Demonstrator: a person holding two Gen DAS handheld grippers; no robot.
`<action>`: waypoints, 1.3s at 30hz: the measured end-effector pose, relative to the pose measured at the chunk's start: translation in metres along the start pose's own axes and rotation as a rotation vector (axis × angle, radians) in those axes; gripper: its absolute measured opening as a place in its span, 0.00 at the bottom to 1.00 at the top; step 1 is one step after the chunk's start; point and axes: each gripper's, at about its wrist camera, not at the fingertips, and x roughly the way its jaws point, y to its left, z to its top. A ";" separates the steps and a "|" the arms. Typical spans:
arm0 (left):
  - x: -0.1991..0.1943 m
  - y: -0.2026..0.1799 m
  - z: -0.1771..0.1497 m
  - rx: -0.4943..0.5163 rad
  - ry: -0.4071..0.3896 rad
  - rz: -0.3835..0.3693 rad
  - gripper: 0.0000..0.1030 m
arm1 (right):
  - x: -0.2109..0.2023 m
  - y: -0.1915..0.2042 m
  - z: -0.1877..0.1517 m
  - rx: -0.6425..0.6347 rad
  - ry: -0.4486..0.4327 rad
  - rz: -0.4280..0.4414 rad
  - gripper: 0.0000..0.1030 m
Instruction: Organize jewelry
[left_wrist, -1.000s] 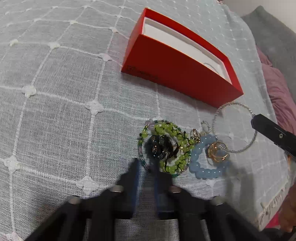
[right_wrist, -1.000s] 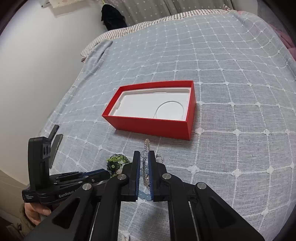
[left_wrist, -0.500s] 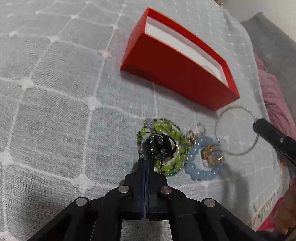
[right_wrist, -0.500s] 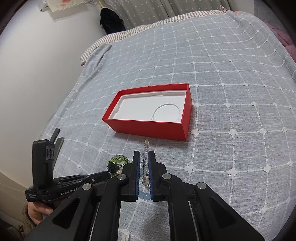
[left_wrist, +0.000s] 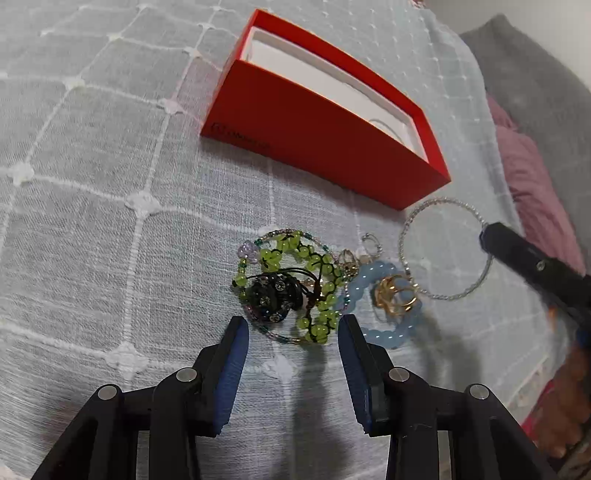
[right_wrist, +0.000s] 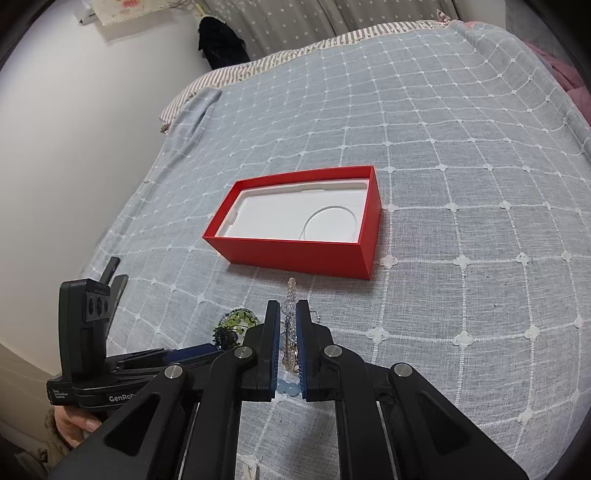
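Jewelry pile (left_wrist: 314, 288) lies near our red box (left_wrist: 321, 136); left gripper (left_wrist: 291, 325) hovers spread, right gripper (right_wrist: 287, 325) clamps the clear bracelet (left_wrist: 447, 251).

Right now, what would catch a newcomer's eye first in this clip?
The open red box with its white insert, alone mid-bedspread. Then the tangle of jewelry in front of it: green bead bracelet, blue bead bracelet, gold rings. The right gripper pinches a clear bead bracelet; the left gripper gapes open.
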 end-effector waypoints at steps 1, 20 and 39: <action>0.001 -0.006 -0.001 0.036 0.002 0.025 0.43 | 0.000 0.000 0.000 0.000 0.000 0.001 0.08; 0.000 -0.041 0.005 0.275 -0.092 0.221 0.42 | -0.004 0.002 -0.001 -0.013 -0.015 -0.011 0.08; 0.017 -0.069 0.026 0.478 -0.036 0.352 0.00 | -0.006 0.003 -0.002 -0.015 -0.013 0.002 0.08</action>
